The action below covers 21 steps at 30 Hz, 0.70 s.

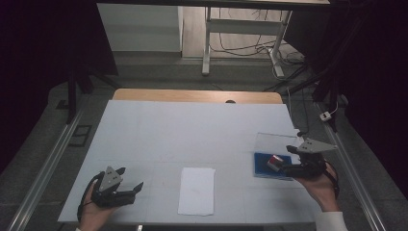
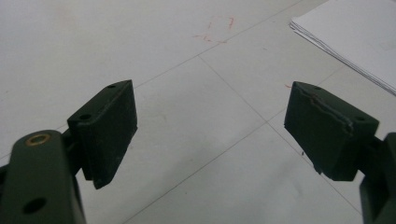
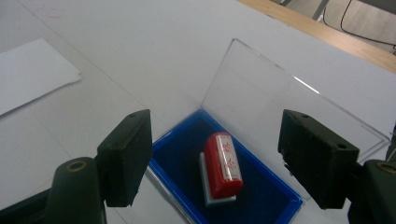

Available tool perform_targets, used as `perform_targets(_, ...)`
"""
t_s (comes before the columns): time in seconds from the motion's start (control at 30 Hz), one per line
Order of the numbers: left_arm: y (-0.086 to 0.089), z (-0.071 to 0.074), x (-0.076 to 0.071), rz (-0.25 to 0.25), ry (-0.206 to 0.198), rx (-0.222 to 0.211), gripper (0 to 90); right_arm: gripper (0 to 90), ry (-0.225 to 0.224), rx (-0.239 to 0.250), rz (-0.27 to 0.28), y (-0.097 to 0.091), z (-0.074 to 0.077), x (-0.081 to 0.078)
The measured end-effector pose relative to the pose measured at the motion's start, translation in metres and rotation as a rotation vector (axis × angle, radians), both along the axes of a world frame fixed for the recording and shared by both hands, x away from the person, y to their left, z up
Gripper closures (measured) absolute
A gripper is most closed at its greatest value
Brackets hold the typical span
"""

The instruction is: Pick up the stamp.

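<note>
- Sheet of paper [image 2: 355, 37]: cut off by the frame at 2 o'clock in left gripper view, far corner out of sight.
- Same paper cut at 9 o'clock in right gripper view.
- Red stamp [image 1: 274, 162] in high view: too small to read its markings.
- Blue tray [image 1: 262, 163]: 3 o'clock end hidden behind right gripper [image 1: 288, 168].

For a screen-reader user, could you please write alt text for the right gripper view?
A red stamp lies in a blue ink pad tray whose clear lid stands open behind it, framed between the wide-open black jaws of the right gripper, which do not touch it. The tray sits on a white table, with a white paper sheet at the left.
</note>
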<state>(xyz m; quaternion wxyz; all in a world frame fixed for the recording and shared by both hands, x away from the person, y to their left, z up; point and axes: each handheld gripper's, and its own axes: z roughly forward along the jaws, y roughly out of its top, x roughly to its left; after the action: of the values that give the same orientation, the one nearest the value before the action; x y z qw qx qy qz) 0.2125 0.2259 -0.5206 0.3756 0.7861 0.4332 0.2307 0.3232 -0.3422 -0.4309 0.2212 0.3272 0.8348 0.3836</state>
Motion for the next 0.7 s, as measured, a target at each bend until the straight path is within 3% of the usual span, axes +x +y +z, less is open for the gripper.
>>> perform_targets(0.13, 0.000, 0.000, 0.000, -0.002, 0.001, 0.001, 17.2, 26.4, 0.013, 0.001, -0.002, -0.001, -0.001, 0.001)
perform_targets(0.4, 0.001, -0.002, 0.001, -0.001, 0.002, 0.001, 17.2, 27.2, 0.071, -0.058, 0.007, 0.005, -0.014, 0.008)
perform_targets(0.7, 0.002, -0.002, 0.002, -0.001, 0.003, 0.000, 17.3, 30.3, 0.100, -0.062, -0.021, -0.001, -0.029, 0.019)
